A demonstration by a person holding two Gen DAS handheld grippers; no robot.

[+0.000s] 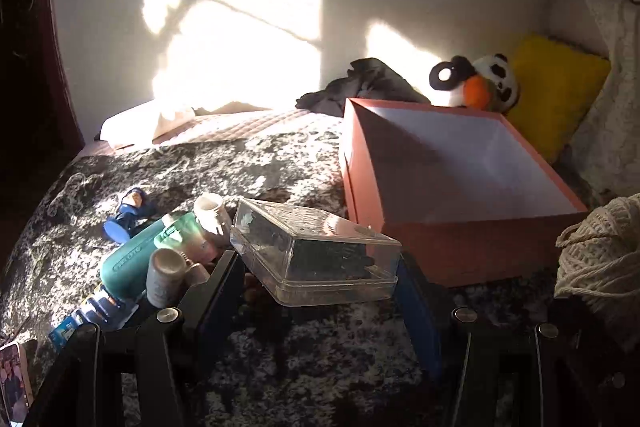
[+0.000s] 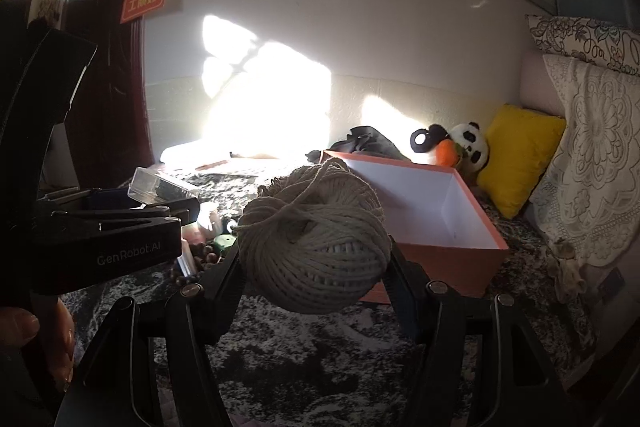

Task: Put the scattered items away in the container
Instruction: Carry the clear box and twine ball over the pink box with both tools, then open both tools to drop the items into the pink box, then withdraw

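Note:
My left gripper (image 1: 316,267) is shut on a clear plastic case (image 1: 316,253) with dark contents, held above the dark patterned bedspread. An open orange box (image 1: 460,163) with a white inside stands just right of it, empty. My right gripper (image 2: 314,255) is shut on a ball of cream twine (image 2: 314,239), held up left of the box (image 2: 436,211); the twine also shows in the left wrist view (image 1: 600,251). Scattered items lie left of the case: a teal tube (image 1: 136,255), small bottles (image 1: 208,215), a blue figure (image 1: 128,211).
A panda plush (image 1: 476,81), yellow cushion (image 1: 556,95) and dark cloth (image 1: 368,83) lie behind the box against the wall. Lace-covered pillows (image 2: 596,163) stand on the right. Brown beads (image 2: 200,255) lie on the bedspread. The left gripper body (image 2: 100,227) fills the right view's left side.

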